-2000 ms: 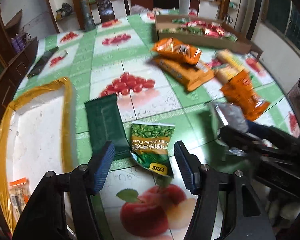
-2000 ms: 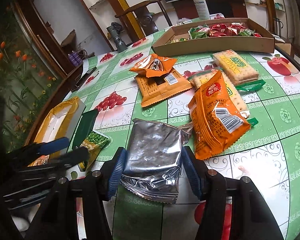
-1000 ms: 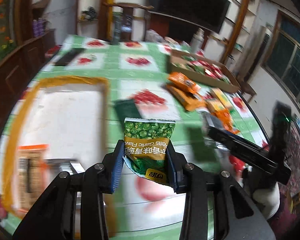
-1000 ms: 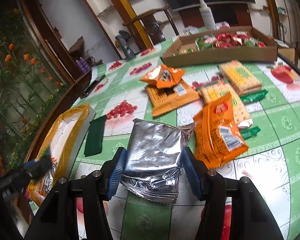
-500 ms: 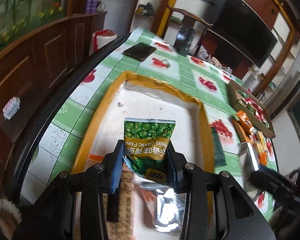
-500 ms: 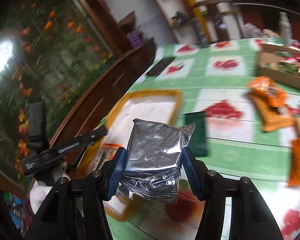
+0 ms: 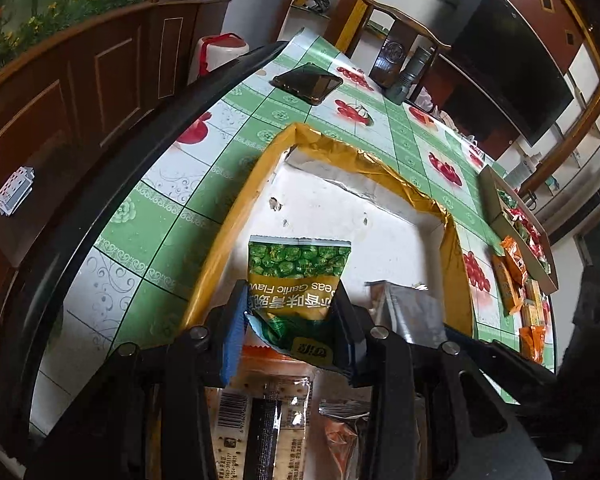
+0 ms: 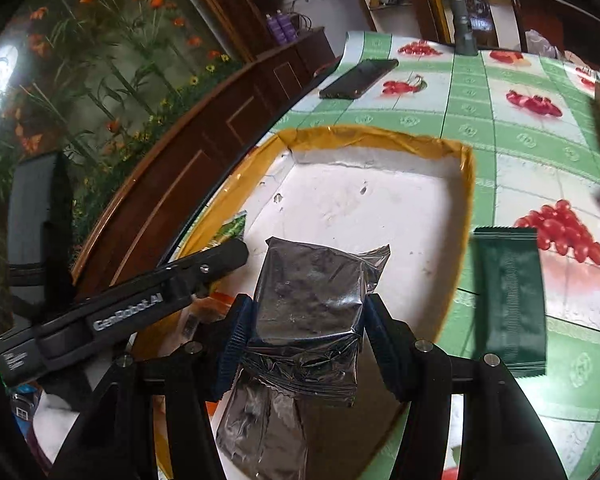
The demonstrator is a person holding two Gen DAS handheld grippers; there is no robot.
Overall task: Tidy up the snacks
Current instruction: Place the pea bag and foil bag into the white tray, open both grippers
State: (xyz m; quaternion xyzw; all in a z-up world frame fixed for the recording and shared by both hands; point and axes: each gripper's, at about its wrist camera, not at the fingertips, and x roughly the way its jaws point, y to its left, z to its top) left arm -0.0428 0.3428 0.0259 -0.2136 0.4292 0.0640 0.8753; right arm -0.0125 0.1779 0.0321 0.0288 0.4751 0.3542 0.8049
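A black phone and a dark flashlight sit far back on the green counter. A dark green packet lies flat on the counter, just beside the yellow-edged tray. A cracker pack lies in the tray's near end (partly hidden by the claws). The left claw is clenched on the green pea bag, held over the tray. The right claw squeezes the silver pouch, also above the tray.
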